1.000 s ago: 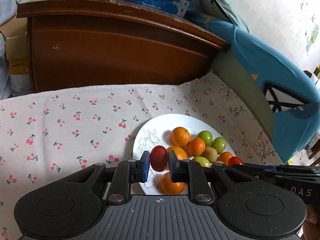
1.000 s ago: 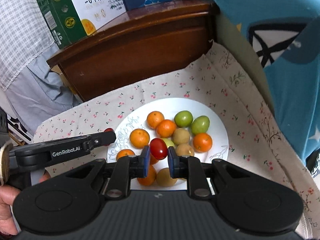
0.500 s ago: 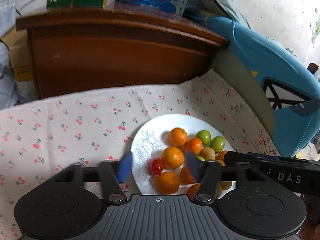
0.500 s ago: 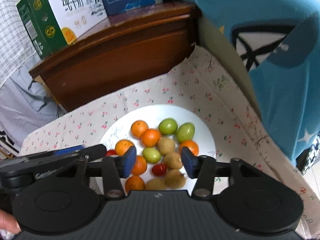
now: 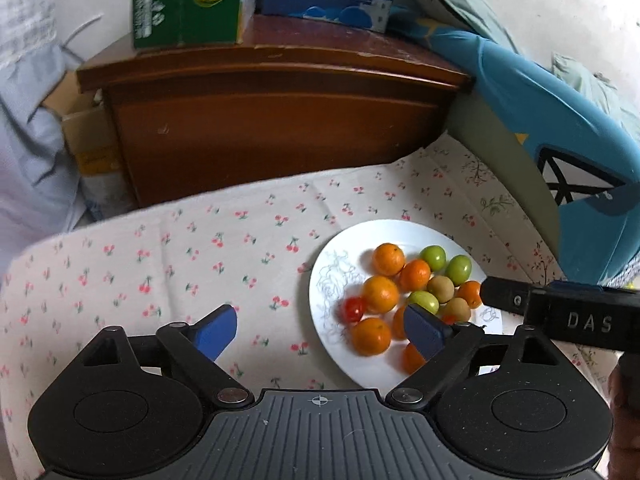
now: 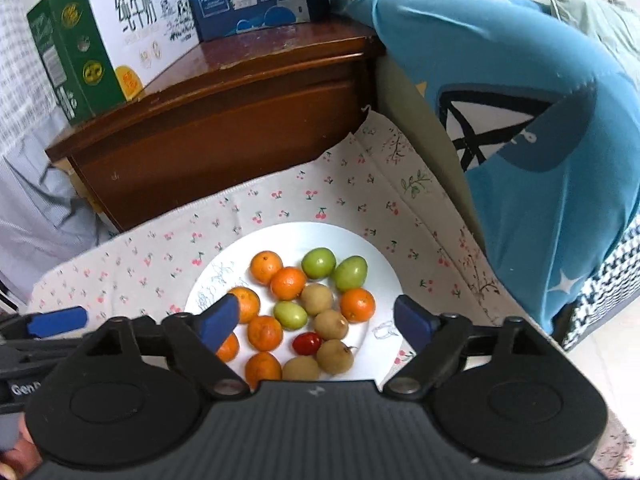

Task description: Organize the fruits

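Hovering over white plate [image 6: 376,276] | left gripper [image 5: 320,330] spread, empty | right gripper [image 6: 316,322] spread, empty

light: soft, even daylight | shadows: faint | focus: mostly sharp | edges: strong fisheye bending, dark corners

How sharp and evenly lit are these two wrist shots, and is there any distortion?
Left wrist view: soft daylight, strong fisheye bending of the wooden cabinet, dark corners, plate fairly sharp. Right wrist view: same barrel curve, milk carton lettering legible, fruit crisp, blue cushion slightly soft towards the edge.
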Demonstrator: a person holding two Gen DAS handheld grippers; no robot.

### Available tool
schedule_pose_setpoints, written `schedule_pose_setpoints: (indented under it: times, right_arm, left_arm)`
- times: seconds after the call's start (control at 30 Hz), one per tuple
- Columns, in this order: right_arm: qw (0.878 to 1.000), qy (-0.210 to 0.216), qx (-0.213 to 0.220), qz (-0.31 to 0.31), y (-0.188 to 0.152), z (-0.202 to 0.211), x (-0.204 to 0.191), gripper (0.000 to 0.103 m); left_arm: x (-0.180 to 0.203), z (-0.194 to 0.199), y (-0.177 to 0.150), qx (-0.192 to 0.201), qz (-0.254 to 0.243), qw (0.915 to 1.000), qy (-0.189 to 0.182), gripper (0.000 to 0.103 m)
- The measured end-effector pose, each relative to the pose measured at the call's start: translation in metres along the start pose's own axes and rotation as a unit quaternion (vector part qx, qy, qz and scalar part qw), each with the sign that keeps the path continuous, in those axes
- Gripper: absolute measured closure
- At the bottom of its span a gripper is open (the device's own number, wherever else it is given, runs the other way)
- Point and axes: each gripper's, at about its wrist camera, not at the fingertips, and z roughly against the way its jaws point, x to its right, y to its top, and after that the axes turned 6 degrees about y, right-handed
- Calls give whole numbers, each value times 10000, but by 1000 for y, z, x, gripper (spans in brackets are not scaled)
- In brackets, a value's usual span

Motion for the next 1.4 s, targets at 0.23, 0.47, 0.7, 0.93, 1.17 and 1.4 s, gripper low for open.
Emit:
schedule_pose_setpoints:
  times: [0.23,0.47,0.7,0.93,1.17,1.4]
  right_arm:
    - [9992,-339,-159,144,-9,2,-5,14]
    - [9973,-643,-295,173,-18,6,-3,10]
    - [9957,-786,-474,96,-18,1,3,8]
    - [9940,-898,-591,179,-18,-7,3,8]
    - [9924,-962,-731,249,-20,-16,3,8]
    - [9912,-1003,-768,402,-21,-21,-1,8]
  left_arm:
    - [-8,-4,-9,-312,295,9988,228,11]
    - [-2,-7,-18,-341,95,9981,509,11]
    - [2,-15,-18,-466,73,9967,659,11]
    - [2,-23,-18,-607,116,9947,819,11]
    - [4,-27,-19,-693,95,9937,879,11]
    - [7,-32,-22,-807,108,9931,840,11]
